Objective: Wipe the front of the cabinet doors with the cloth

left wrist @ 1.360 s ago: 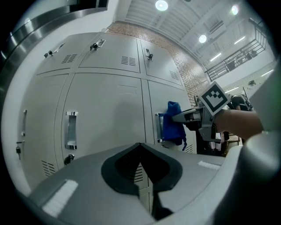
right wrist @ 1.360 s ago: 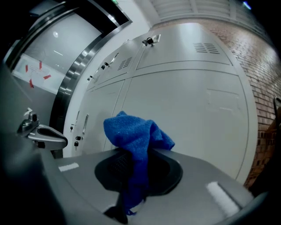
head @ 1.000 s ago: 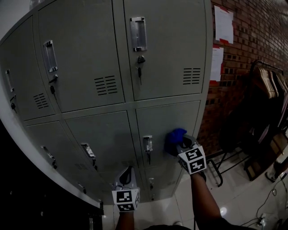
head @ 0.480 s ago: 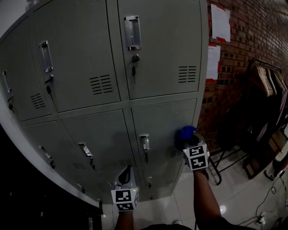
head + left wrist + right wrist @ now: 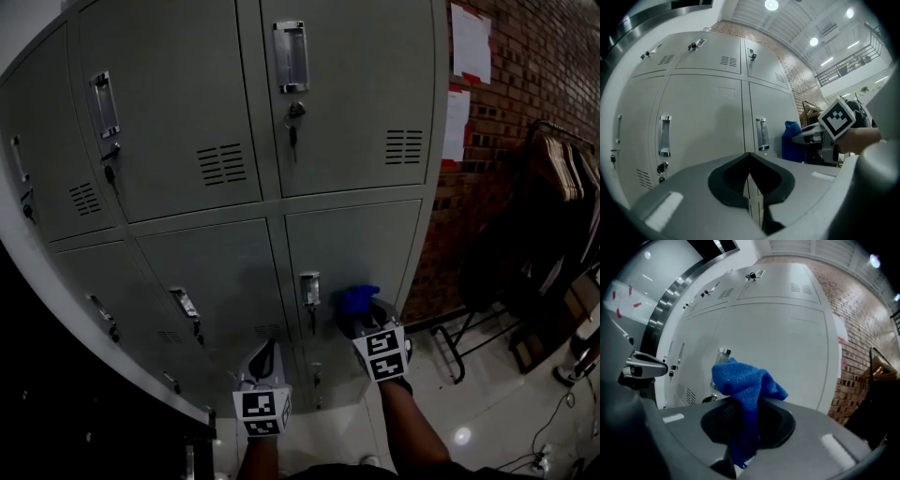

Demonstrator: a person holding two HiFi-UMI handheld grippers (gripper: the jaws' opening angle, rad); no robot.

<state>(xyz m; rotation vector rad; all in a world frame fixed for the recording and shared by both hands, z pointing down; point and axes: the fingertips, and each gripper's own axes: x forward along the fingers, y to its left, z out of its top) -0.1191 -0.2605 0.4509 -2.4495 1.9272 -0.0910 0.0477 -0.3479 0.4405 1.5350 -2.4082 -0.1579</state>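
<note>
Your left gripper (image 5: 265,364) sits low, jaws pressed together, nothing btwn them. The cabinet doors (image 5: 225,272) run off the left edge. Your right gripper (image 5: 364,317) clamps the blue cloth (image 5: 355,300) at the lower-right door, just beside its handle (image 5: 309,287); can't tell if it touches. A clothes rack (image 5: 553,178) stands far right.

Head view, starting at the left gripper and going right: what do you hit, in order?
left gripper → door handle → blue cloth → clothes rack
</note>
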